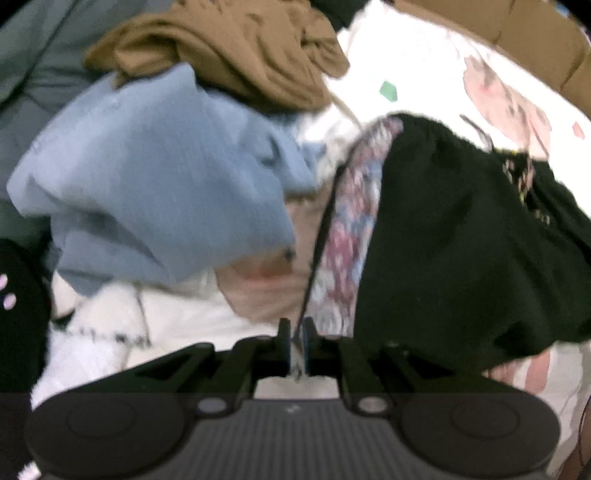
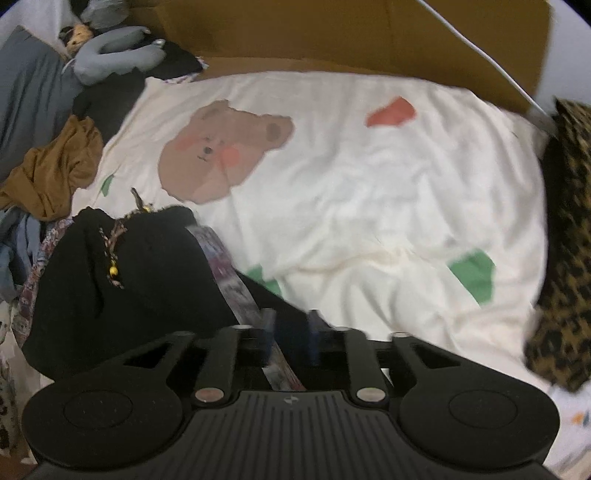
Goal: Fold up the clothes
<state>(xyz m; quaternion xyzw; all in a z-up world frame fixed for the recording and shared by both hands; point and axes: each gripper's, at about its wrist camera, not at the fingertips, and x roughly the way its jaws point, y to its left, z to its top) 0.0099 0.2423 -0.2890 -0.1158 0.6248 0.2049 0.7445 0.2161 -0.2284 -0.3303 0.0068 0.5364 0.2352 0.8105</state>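
Observation:
A black garment (image 1: 443, 240) with a patterned pink-and-blue trim (image 1: 354, 206) lies on the bed. In the left wrist view a thin dark edge of it runs down into my left gripper (image 1: 295, 332), whose jaws stand almost together with a sliver of the fabric pinched between them. In the right wrist view the same black garment (image 2: 129, 295) fills the lower left. Its patterned trim (image 2: 229, 280) passes between the parted jaws of my right gripper (image 2: 290, 325), and the pads do not press on it.
A light blue garment (image 1: 155, 177), a brown one (image 1: 229, 48), a pink one (image 1: 258, 288) and a white one (image 1: 147, 332) are heaped at the left. The cream bear-print sheet (image 2: 369, 184) spreads ahead. Leopard fabric (image 2: 565, 240) lies right; cardboard (image 2: 332, 33) and a grey plush toy (image 2: 114, 55) lie behind.

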